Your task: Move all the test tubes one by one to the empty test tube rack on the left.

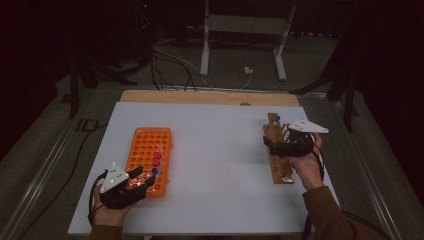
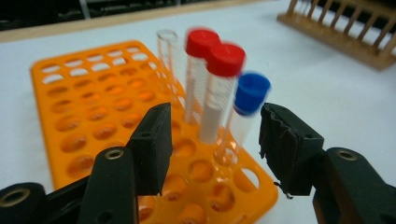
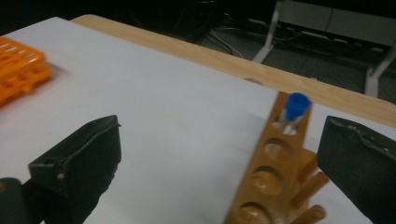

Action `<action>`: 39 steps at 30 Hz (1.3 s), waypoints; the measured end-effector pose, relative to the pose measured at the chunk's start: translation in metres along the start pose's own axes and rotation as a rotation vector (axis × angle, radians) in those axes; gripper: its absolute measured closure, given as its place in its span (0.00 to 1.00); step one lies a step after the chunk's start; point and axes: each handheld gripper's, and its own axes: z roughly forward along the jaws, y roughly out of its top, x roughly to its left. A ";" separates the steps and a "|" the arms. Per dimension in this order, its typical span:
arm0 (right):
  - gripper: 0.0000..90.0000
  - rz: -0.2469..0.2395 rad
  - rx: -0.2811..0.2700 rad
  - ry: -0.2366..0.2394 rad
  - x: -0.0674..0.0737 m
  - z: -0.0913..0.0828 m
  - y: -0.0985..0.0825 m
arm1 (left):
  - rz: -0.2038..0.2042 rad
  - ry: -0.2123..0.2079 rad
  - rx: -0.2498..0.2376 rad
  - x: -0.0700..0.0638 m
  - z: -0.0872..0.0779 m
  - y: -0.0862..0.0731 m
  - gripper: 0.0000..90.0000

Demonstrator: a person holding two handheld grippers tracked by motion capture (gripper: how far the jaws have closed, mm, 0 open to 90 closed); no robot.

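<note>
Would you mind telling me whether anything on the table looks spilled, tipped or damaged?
Nothing stands out. The capped tubes stand upright in the orange rack, one blue-capped tube sits in the wooden rack, and the table looks dry.

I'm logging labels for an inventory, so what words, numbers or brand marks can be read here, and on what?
None can be read.
Red-capped tubes: faint graduation marks, too blurred to read.
Orange rack, wooden rack, blue-capped tube: no print visible.

Black grippers [image 1: 142, 176], brown sleeves [image 1: 327, 212]
</note>
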 end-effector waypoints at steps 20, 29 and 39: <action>0.28 0.101 0.044 -0.086 -0.046 0.042 0.004 | -0.116 0.119 -0.074 0.019 0.008 0.015 0.02; 0.68 0.062 0.075 -0.110 -0.047 0.058 0.000 | -0.119 0.119 -0.072 0.020 0.009 0.013 0.01; 0.84 0.088 0.101 -0.129 -0.047 0.069 -0.003 | -0.114 0.116 -0.049 0.019 0.013 0.011 0.01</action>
